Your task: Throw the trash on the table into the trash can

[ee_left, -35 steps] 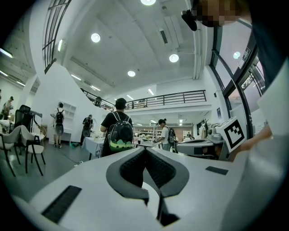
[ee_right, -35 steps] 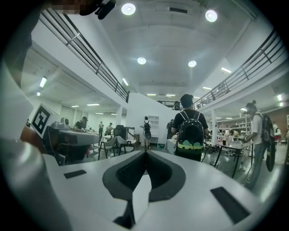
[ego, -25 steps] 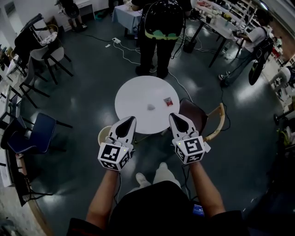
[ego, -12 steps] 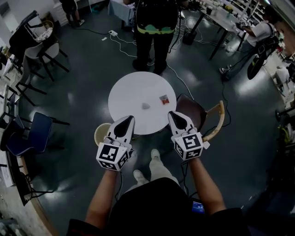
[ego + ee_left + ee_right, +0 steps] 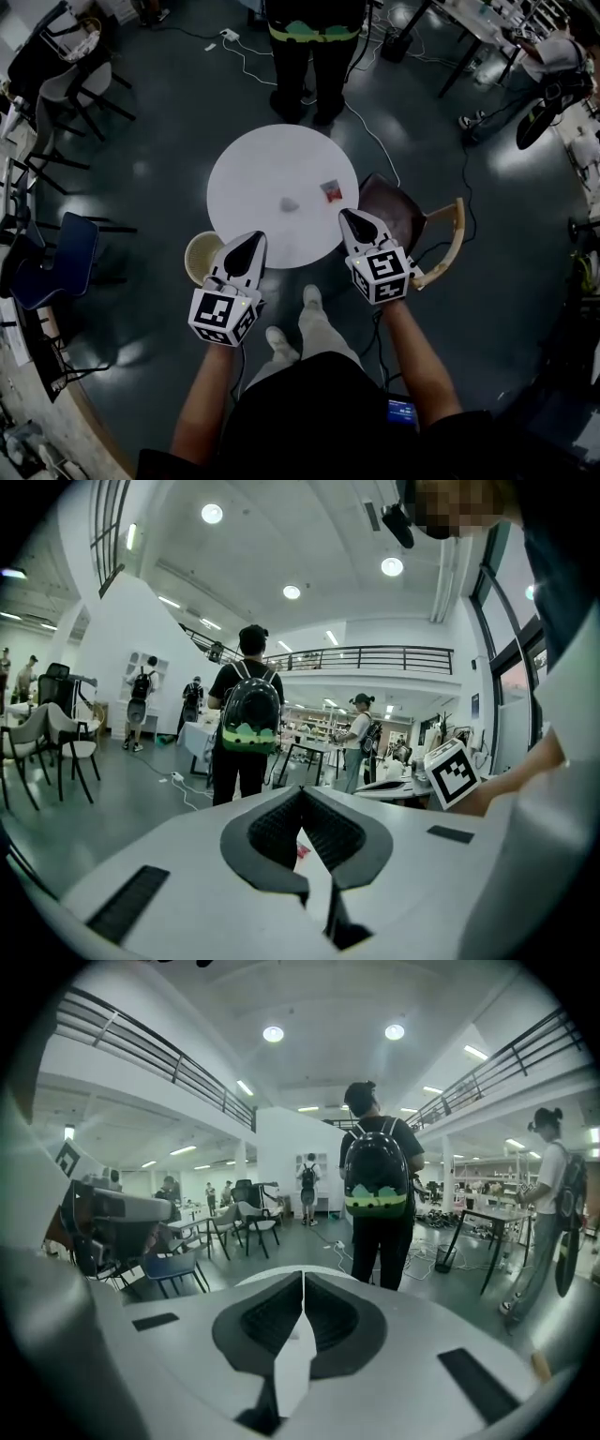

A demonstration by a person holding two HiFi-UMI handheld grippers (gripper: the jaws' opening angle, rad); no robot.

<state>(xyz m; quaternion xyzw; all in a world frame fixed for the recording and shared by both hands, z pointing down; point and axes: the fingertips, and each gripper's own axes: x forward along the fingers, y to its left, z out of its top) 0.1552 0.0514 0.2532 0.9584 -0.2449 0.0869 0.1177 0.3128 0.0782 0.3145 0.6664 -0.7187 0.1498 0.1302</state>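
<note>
Both grippers are carried with nothing in them. The left gripper [image 5: 251, 240] has its jaws pressed together, the ribbed pads meeting at the tip with only table and floor showing beyond, and the right gripper [image 5: 345, 215] is closed the same way. That fits an approach rather than a grasp, since nothing is yet within reach to pinch. The round white table [image 5: 246, 169] lies just ahead of both pairs of jaws, their tips overlapping its near rim in the head view. The trash is on it: a small crumpled pale scrap [image 5: 290, 203] ahead of and between the two tips, and what looks like a red-printed wrapper [image 5: 331, 191], too small to be sure, just ahead of the right jaws on their inner side. The cream trash can [image 5: 200, 255] stands on the floor beside the left jaws on their outer side, tucked by the table's edge, handy for a short carry once a piece is picked. A brown chair [image 5: 398, 211] sits to the outer side of the right jaws, and a standing person with a backpack [image 5: 314, 37] is well beyond the table. Compared with a second ago, the table looms larger and closer to the tips, the trash can shows more fully past the left gripper, and the jaws have stayed closed throughout.
</note>
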